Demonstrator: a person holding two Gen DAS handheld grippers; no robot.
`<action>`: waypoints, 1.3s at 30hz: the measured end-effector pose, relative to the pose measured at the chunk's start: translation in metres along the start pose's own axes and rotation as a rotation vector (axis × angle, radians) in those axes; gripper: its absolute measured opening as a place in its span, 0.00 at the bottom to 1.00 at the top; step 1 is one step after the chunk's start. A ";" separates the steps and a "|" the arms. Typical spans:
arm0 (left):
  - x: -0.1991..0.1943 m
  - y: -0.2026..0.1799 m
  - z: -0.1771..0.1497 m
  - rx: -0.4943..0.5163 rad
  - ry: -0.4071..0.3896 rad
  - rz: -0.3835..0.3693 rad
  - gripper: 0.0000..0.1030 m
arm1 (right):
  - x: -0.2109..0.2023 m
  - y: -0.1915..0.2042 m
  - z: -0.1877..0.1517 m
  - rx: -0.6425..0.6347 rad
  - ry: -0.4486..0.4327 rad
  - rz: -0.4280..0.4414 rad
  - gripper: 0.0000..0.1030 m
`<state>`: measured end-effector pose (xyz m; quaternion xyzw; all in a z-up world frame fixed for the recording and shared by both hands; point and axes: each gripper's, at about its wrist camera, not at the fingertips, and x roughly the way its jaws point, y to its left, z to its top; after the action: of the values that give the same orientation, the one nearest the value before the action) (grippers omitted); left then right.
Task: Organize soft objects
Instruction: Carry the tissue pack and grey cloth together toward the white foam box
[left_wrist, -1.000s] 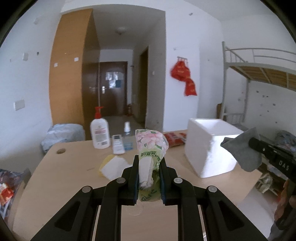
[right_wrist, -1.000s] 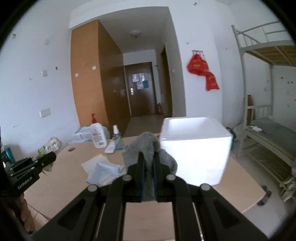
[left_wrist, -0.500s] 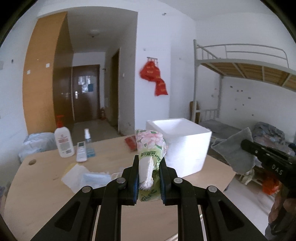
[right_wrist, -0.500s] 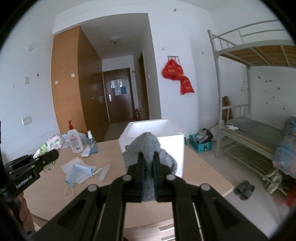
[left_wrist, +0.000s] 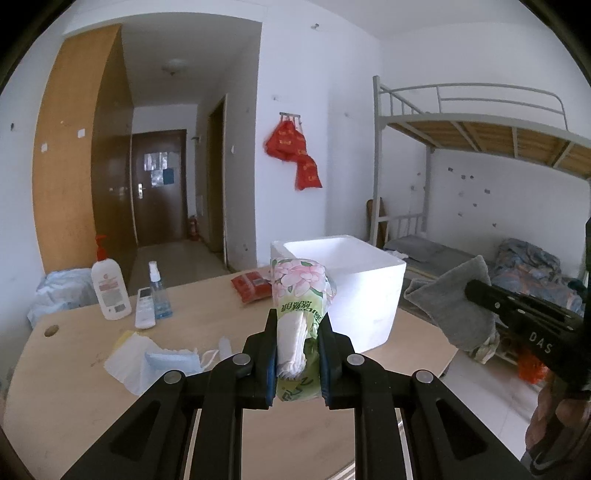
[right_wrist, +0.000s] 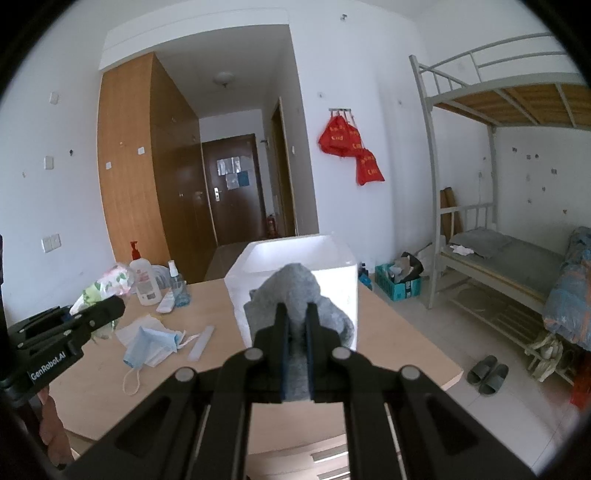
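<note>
My left gripper (left_wrist: 297, 325) is shut on a flowered green tissue pack (left_wrist: 301, 291), held upright above the wooden table (left_wrist: 74, 387). My right gripper (right_wrist: 296, 314) is shut on a grey cloth (right_wrist: 295, 291). In the left wrist view that cloth (left_wrist: 454, 306) hangs off the table's right side. An open white foam box (left_wrist: 354, 280) stands at the far right of the table, just behind both held things. From the right wrist view the left gripper (right_wrist: 110, 308) with the tissue pack (right_wrist: 107, 284) shows at the left.
On the table lie a blue face mask (right_wrist: 147, 345), white tissue sheets (left_wrist: 129, 354), a red packet (left_wrist: 251, 286), a lotion pump bottle (left_wrist: 110, 291), a spray bottle (left_wrist: 159, 291) and a remote (left_wrist: 144, 308). A bunk bed (right_wrist: 509, 258) and slippers (right_wrist: 487, 373) are at the right.
Both views have swung to the right across the room: the foam box and bunk bed have come further into view. Both grips are unchanged.
</note>
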<state>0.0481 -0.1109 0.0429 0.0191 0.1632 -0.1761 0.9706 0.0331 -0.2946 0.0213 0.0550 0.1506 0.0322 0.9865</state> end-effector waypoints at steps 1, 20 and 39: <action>0.000 -0.001 0.002 0.002 -0.003 0.000 0.18 | 0.001 -0.001 0.001 0.000 0.000 0.001 0.10; 0.038 -0.010 0.042 -0.010 -0.002 -0.024 0.18 | 0.030 -0.012 0.032 -0.016 -0.006 0.019 0.10; 0.096 -0.025 0.068 -0.015 0.052 -0.056 0.18 | 0.065 -0.032 0.060 -0.014 0.019 0.035 0.10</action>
<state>0.1456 -0.1729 0.0771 0.0119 0.1903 -0.2013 0.9608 0.1143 -0.3271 0.0552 0.0502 0.1589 0.0509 0.9847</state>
